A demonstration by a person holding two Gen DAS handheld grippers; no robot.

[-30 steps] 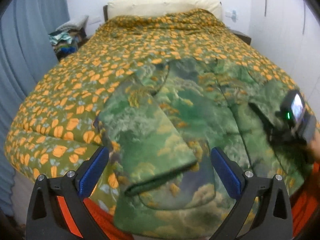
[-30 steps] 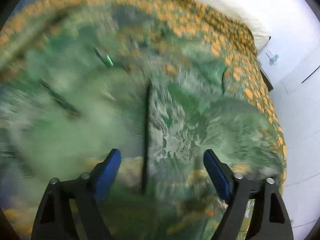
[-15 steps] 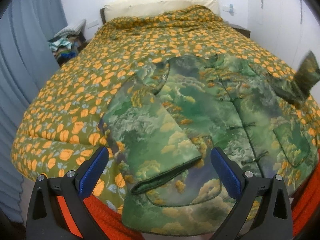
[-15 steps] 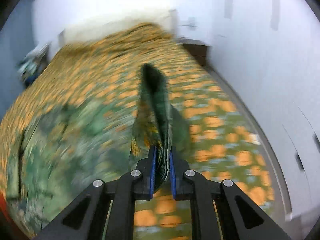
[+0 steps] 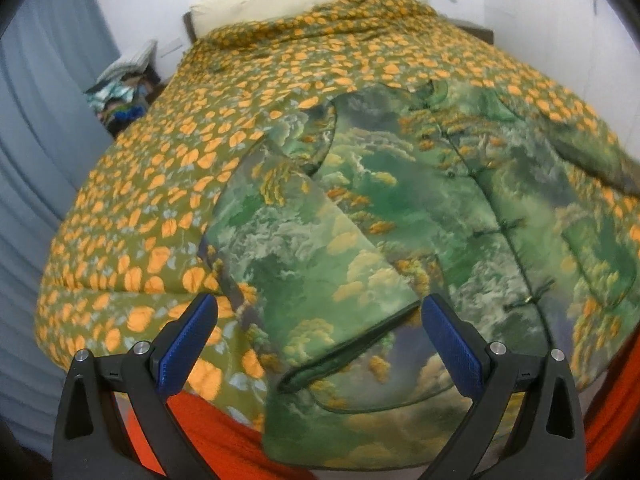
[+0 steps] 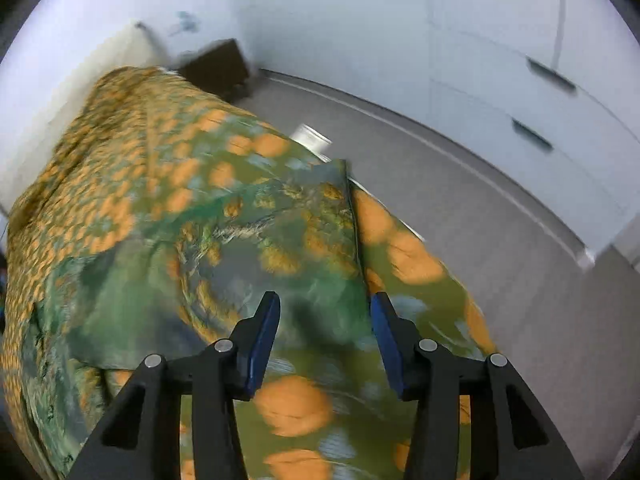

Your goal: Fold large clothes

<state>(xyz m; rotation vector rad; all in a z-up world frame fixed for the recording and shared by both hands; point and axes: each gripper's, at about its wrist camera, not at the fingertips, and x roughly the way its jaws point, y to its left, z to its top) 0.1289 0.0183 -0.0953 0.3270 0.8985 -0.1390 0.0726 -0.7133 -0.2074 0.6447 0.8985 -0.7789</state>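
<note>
The jacket point(image 5: 420, 216), a green landscape-print garment with knot buttons down its front, lay spread flat on the bed, on top of the orange-leaf bedspread point(image 5: 168, 184). From my left wrist view, its near sleeve point(image 5: 320, 280) was folded in across the body, the dark-edged cuff lying just ahead of my tool. I had the left gripper point(image 5: 316, 344) poised above that cuff with its blue pads set wide apart, nothing pinched between them. The jacket's hem hung over the bed's edge, where an orange sheet point(image 5: 224, 436) showed beneath.

On the other side, my right wrist view was smeared, but I could make out the far sleeve point(image 6: 280, 240) stretched outward across the bedspread toward the bed's edge, its cuff end lying just beyond my fingertips. The right gripper point(image 6: 324, 332) was opening, its pads parted, and I saw no cloth pressed between them. Past the bed were grey floor point(image 6: 460, 200) and white drawers point(image 6: 560, 100).
</note>
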